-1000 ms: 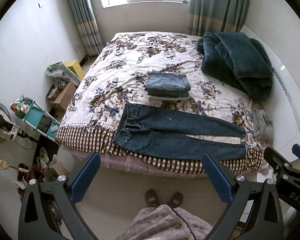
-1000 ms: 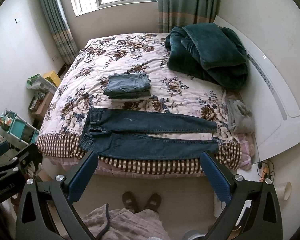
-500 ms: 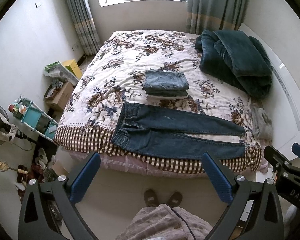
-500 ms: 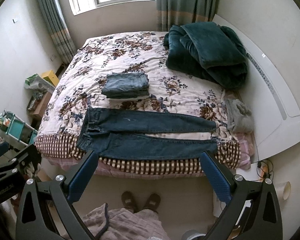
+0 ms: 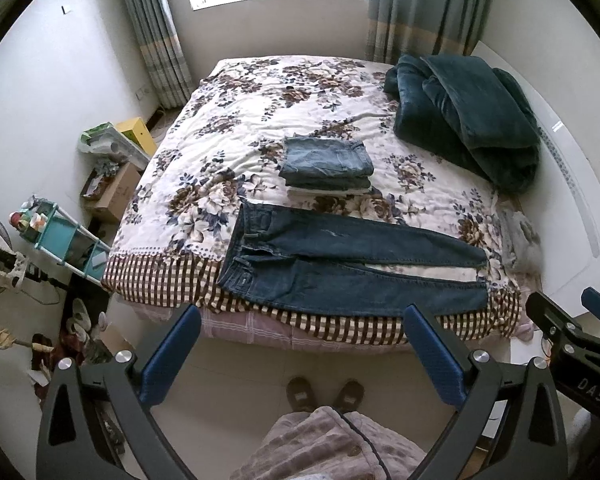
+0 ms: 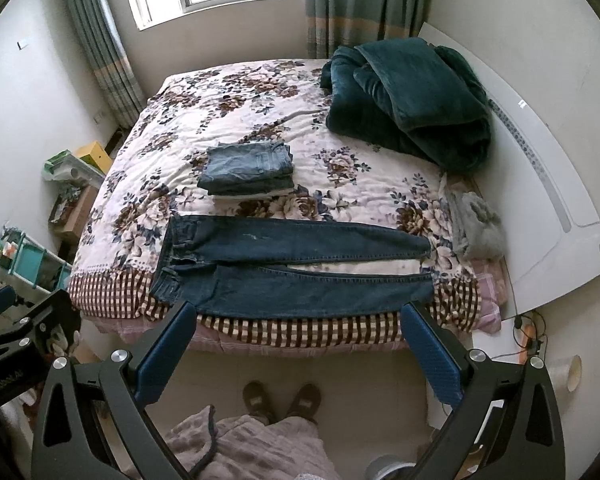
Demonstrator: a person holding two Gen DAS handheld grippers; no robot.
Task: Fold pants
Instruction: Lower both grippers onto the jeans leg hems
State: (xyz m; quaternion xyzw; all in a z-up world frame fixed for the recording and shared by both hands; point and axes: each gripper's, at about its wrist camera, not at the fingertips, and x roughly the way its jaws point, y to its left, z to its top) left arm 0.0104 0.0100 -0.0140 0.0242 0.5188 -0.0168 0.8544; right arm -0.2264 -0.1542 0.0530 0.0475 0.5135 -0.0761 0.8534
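Observation:
Dark blue jeans (image 5: 352, 264) lie flat along the near edge of the bed, waistband to the left, legs to the right; they also show in the right wrist view (image 6: 296, 268). A stack of folded jeans (image 5: 326, 164) sits behind them, also in the right wrist view (image 6: 248, 170). My left gripper (image 5: 300, 320) is open and empty, held high above the floor in front of the bed. My right gripper (image 6: 298, 318) is open and empty at the same height, to the right of the left one.
The bed (image 5: 260, 120) has a floral cover and checked edge. A dark green blanket (image 5: 464, 116) is piled at the back right, a grey cloth (image 6: 480, 228) at the right edge. A teal shelf (image 5: 60, 236) and boxes (image 5: 116, 188) stand left. My feet (image 5: 324, 394) are on the floor.
Both grippers have risen slightly and drifted back, so the bed sits a little lower and smaller in view. The jeans have not moved.

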